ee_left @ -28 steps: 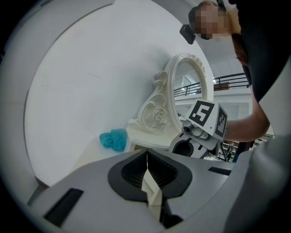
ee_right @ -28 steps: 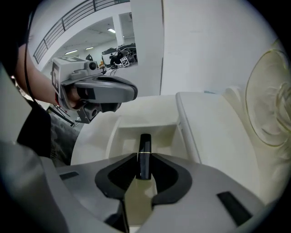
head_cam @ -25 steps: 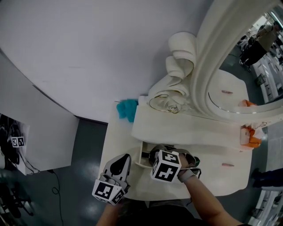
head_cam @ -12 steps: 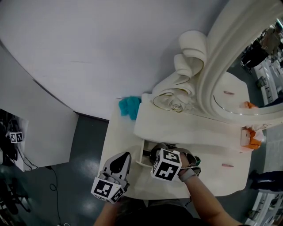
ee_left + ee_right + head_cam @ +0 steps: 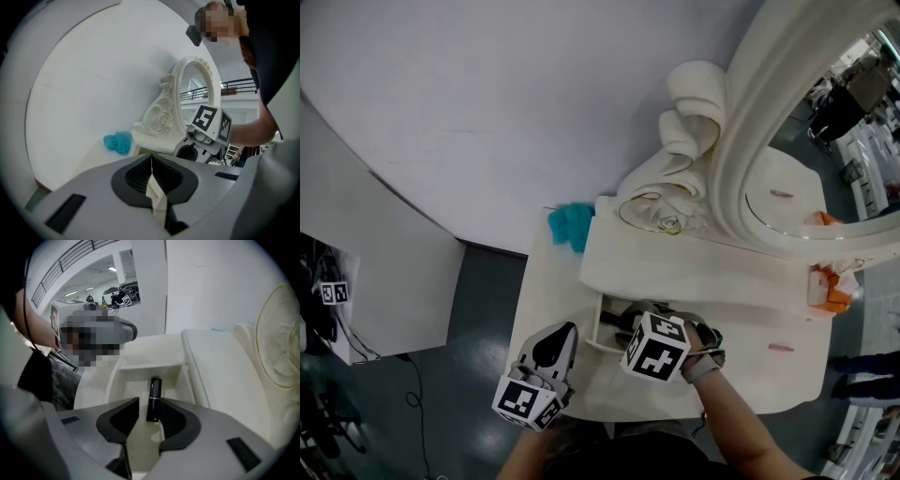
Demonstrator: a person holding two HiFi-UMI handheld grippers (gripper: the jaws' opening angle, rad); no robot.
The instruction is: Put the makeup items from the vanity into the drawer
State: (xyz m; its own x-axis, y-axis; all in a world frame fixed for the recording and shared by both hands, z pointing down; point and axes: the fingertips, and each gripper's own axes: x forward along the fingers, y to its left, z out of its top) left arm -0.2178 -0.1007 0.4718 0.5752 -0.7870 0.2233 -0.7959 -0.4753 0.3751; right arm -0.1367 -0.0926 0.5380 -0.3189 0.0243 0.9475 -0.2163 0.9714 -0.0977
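A black lipstick [image 5: 153, 399] with a gold band lies in the open white drawer [image 5: 136, 372] of the vanity. My right gripper [image 5: 149, 403] reaches into that drawer [image 5: 598, 328]. Its jaws are opening, with the lipstick lying between them and the pads not pressing on it. In the head view the right gripper [image 5: 625, 328] sits over the drawer, its marker cube hiding the jaws. My left gripper [image 5: 551, 342] hovers over the vanity's front left corner, left of the drawer. Its jaws [image 5: 151, 161] are shut with nothing in them.
A teal fluffy item [image 5: 572, 225] lies at the vanity's back left corner. An ornate white mirror [image 5: 741, 178] rises at the back. An orange and white item [image 5: 827, 291] and a small pink item [image 5: 781, 348] sit on the vanity's right side. The floor lies to the left.
The head view has shifted a little. The right gripper's cube has edged slightly right over the drawer. The left gripper stays where it was.
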